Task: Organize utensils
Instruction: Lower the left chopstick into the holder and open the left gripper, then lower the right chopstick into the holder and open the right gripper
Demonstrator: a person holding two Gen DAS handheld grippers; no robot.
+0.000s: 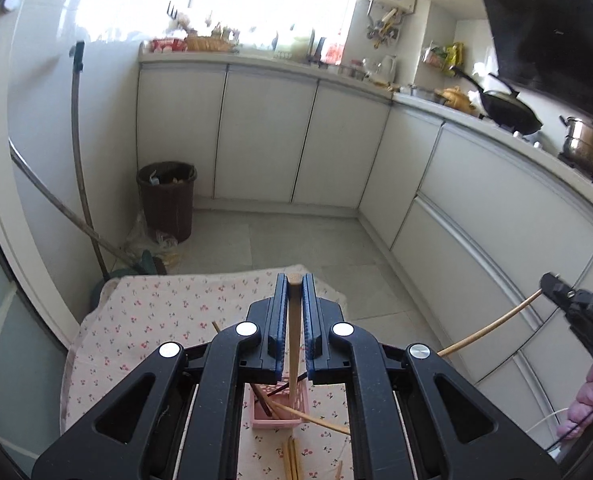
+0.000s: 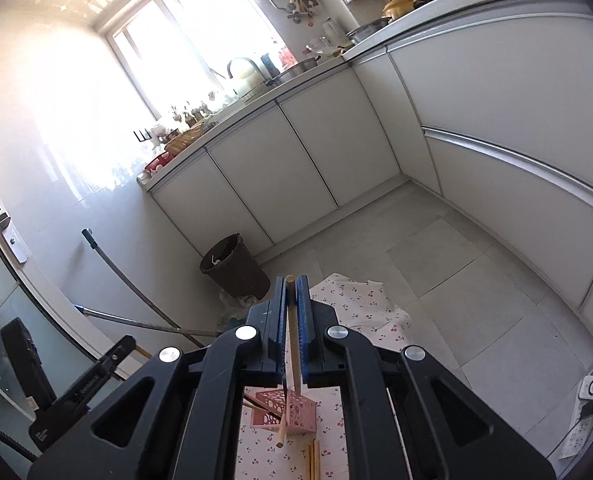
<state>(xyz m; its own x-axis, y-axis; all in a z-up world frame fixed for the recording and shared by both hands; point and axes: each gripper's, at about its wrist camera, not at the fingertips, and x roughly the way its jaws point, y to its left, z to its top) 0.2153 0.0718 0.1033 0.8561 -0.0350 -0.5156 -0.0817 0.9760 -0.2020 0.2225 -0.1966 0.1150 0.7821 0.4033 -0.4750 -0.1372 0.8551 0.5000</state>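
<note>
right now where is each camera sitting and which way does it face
Left wrist view: sits on the left gripper, looking forward and down along its fingers, shut on a wooden chopstick, over the cloth-covered table toward the corner cabinets; the right gripper and a hand show at right.
Right wrist view: sits on the right gripper, tilted, facing the same corner, shut on its own chopstick; the left gripper shows at left.
Shared: pink basket, brown bin, window.
</note>
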